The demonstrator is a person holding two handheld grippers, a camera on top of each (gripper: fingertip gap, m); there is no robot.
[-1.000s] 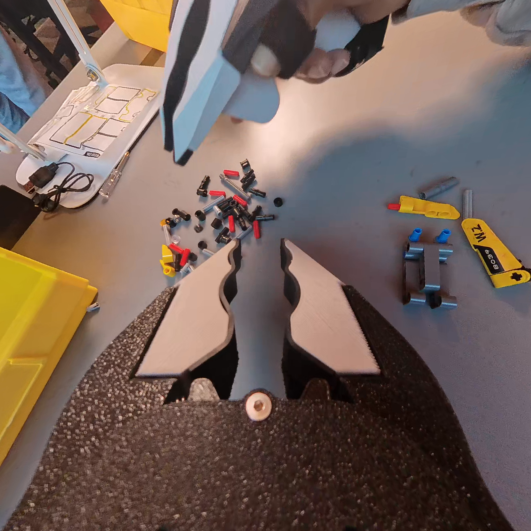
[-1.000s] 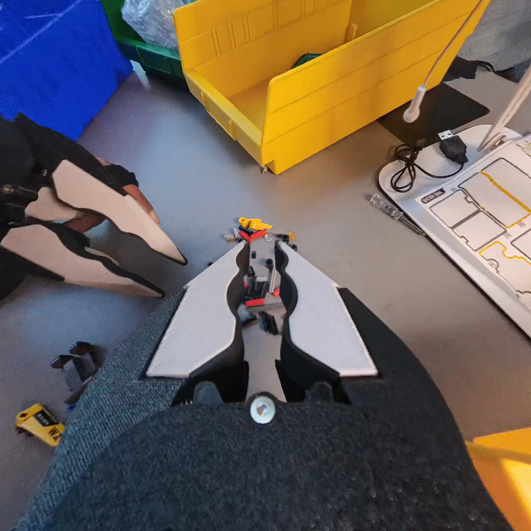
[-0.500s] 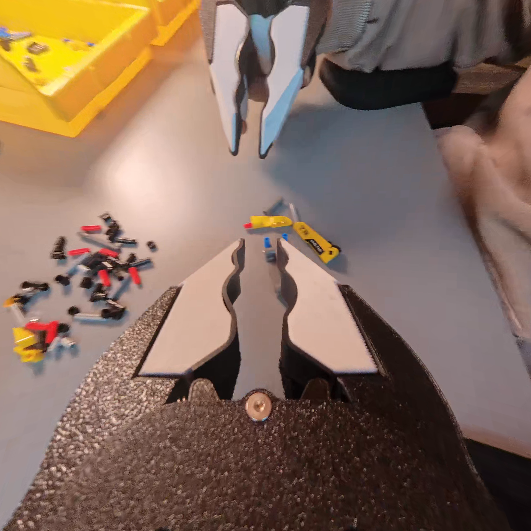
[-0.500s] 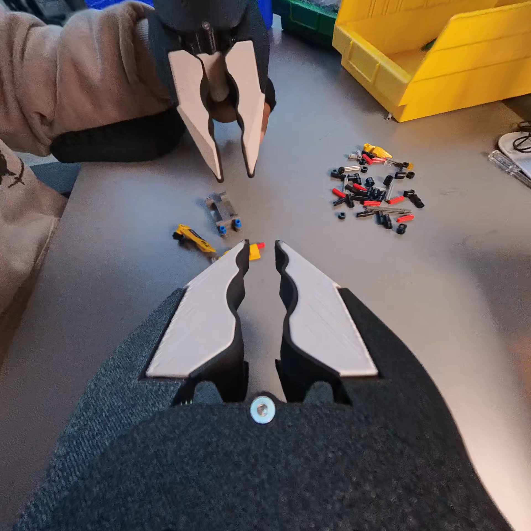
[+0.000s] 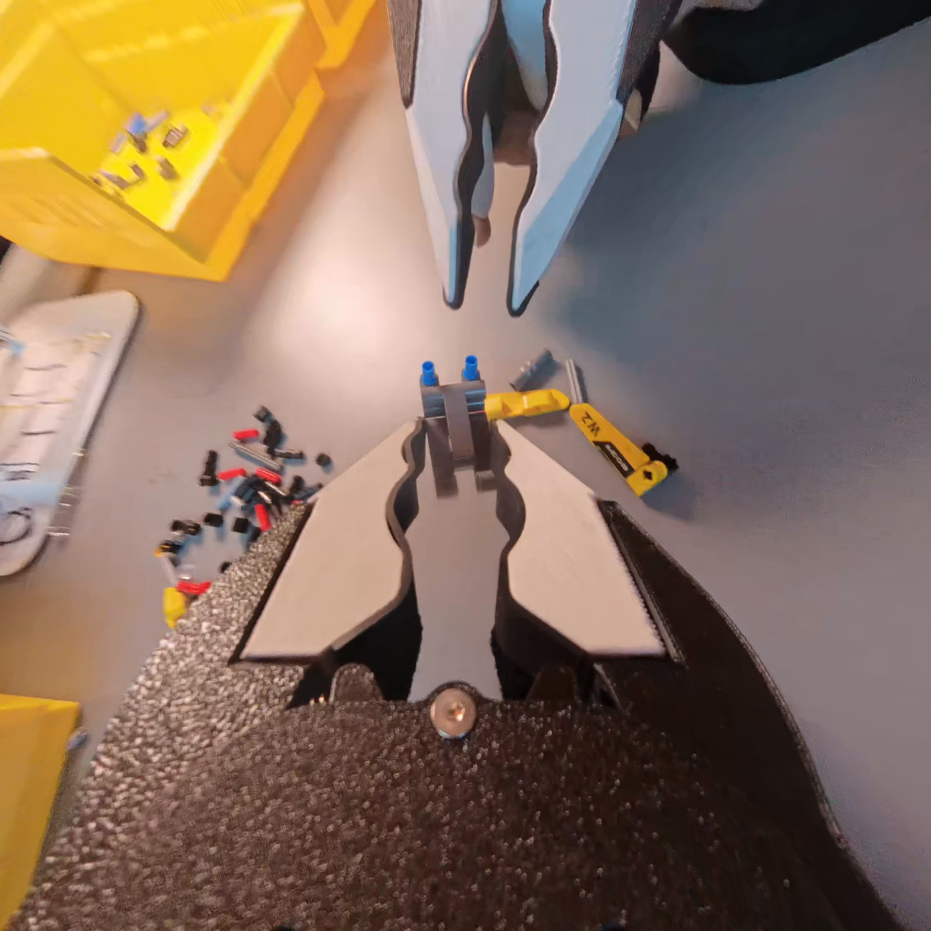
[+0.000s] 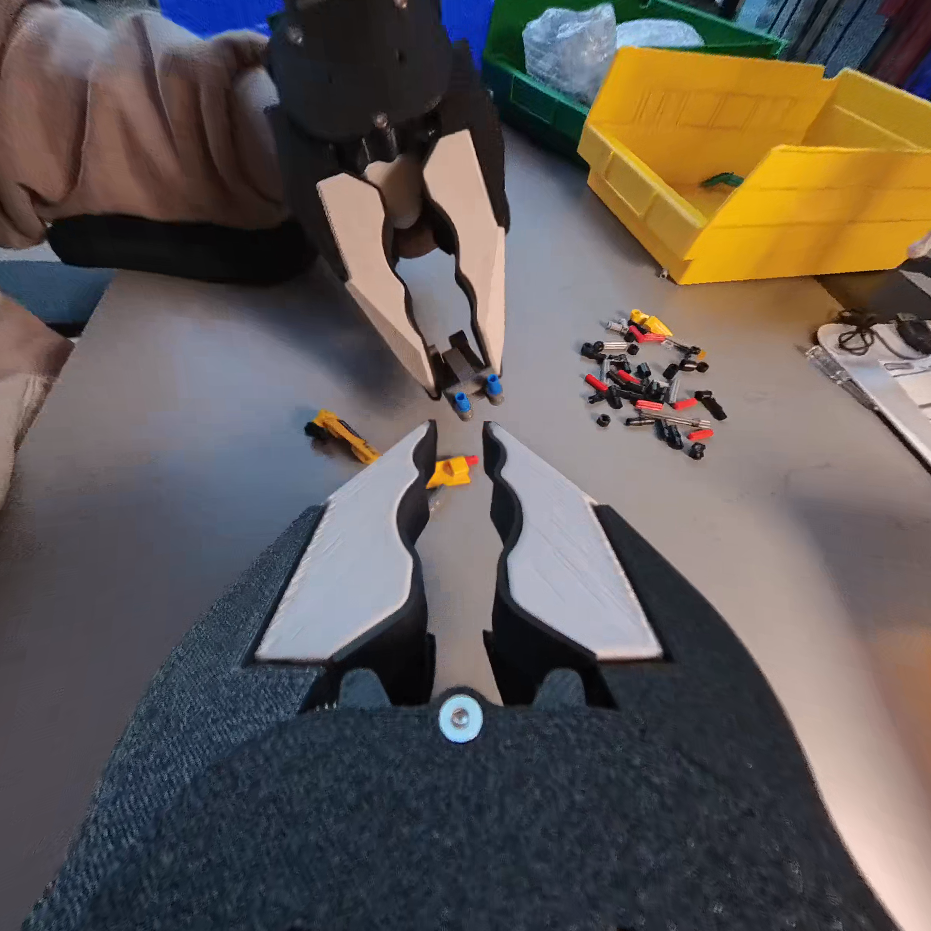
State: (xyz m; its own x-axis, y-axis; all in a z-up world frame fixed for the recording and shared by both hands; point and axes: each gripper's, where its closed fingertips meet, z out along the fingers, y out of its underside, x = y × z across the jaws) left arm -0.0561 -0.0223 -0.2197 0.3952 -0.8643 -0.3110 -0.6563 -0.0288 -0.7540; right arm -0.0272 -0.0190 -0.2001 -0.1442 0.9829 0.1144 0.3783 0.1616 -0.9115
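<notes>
A grey beam assembly (image 5: pixel 456 428) with two blue pins lies on the grey table between the fingertips of my left gripper (image 5: pixel 457 428). The left gripper is open and straddles it. The right wrist view shows the same: the left gripper (image 6: pixel 464 384) is around the assembly (image 6: pixel 461 370). My right gripper (image 6: pixel 458 428) is open, facing the left one. A short yellow piece with a red pin (image 6: pixel 451 471) lies on the table between its fingers. In the left wrist view the right gripper (image 5: pixel 486 306) hovers just beyond the blue pins.
A long yellow piece with a black end (image 5: pixel 619 453) (image 6: pixel 342 436), a short grey connector (image 5: pixel 534 370) and a pile of small black, red and grey parts (image 5: pixel 257 483) (image 6: pixel 650 388) lie nearby. Yellow bins (image 6: pixel 755 176), a green bin (image 6: pixel 534 106) and a white board (image 5: pixel 50 428) ring the table.
My left gripper has moved forward, opened wider and now straddles the grey assembly. My right gripper has come closer, with the short yellow piece now between its fingers.
</notes>
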